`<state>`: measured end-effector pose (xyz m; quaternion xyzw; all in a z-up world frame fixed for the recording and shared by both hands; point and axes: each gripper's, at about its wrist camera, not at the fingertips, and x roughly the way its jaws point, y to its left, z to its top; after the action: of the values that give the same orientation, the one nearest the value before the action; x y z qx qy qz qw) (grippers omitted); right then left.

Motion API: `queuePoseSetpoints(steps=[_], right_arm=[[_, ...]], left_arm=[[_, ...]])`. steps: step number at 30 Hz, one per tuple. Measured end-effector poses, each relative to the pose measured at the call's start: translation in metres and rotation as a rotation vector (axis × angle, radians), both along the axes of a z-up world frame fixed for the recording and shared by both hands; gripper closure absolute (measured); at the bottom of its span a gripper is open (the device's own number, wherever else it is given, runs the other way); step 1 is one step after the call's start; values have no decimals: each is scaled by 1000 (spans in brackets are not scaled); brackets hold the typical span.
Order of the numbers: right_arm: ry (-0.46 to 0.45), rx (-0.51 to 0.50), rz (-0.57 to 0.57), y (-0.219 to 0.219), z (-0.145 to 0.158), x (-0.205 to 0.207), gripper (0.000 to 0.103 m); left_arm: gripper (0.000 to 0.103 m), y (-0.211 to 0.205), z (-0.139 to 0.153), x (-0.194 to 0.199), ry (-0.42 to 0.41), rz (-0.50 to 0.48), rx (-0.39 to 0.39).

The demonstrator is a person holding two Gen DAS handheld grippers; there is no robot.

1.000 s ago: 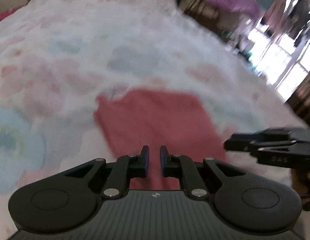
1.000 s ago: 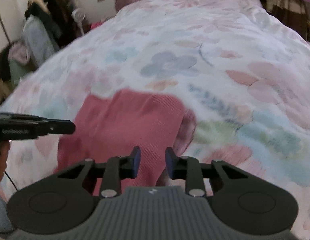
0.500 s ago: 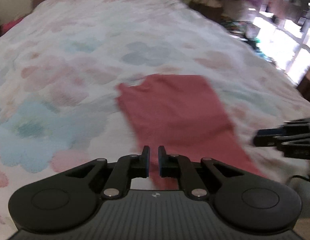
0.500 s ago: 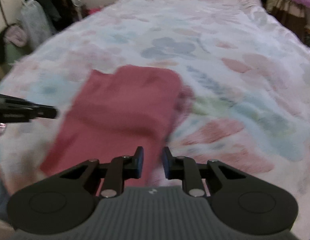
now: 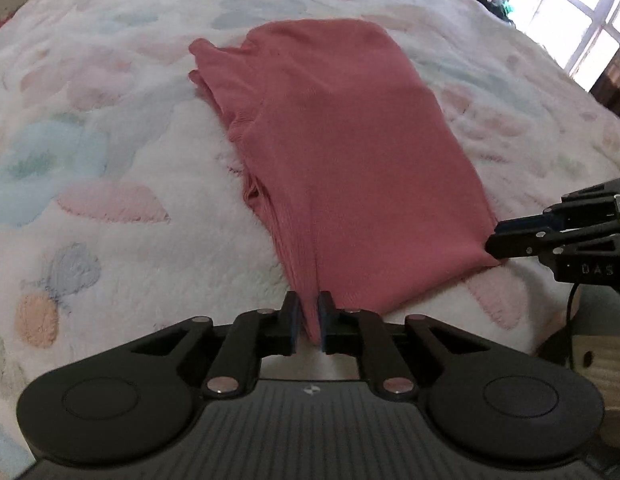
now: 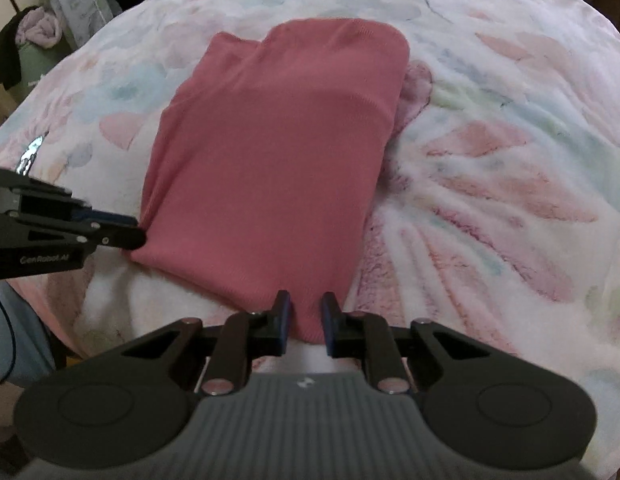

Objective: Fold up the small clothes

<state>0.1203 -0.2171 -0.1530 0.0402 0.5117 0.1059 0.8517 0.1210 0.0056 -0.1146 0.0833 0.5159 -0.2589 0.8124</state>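
A small pink-red garment (image 5: 334, 136) lies folded lengthwise on the flowered blanket; it also shows in the right wrist view (image 6: 278, 148). My left gripper (image 5: 308, 320) is shut on the garment's near left corner. My right gripper (image 6: 304, 320) is shut on the near right corner, with the hem bunched between its pads. Each gripper shows in the other's view, the right one (image 5: 510, 236) at the garment's right corner and the left one (image 6: 122, 232) at its left corner. The far end of the garment rests flat on the bed.
The white flowered blanket (image 5: 110, 160) covers the whole bed (image 6: 510, 120). Piled clothes and bags (image 6: 34, 36) stand at the left bedside. A bright window (image 5: 582, 4) and clutter lie at the far right. A wooden block (image 5: 602, 364) sits by the near right edge.
Both grippers have moved toward the near edge of the bed with the garment's near corners, and the garment now lies stretched out lengthwise. The views have steadied.
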Motion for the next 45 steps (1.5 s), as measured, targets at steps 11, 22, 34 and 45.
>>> queuePoseSetpoints(steps=[11, 22, 34, 45], right_arm=[[-322, -49, -55, -18, 138, 0, 49], [-499, -111, -202, 22, 193, -70, 21], [-304, -57, -287, 48, 123, -117, 21], [-204, -115, -294, 53, 87, -124, 21]], left_arm=[[55, -2, 142, 6, -373, 59, -50], [10, -8, 175, -69, -592, 319, -99], [10, -4, 128, -105, -394, 357, 0], [10, -12, 97, -120, -263, 321, 52]])
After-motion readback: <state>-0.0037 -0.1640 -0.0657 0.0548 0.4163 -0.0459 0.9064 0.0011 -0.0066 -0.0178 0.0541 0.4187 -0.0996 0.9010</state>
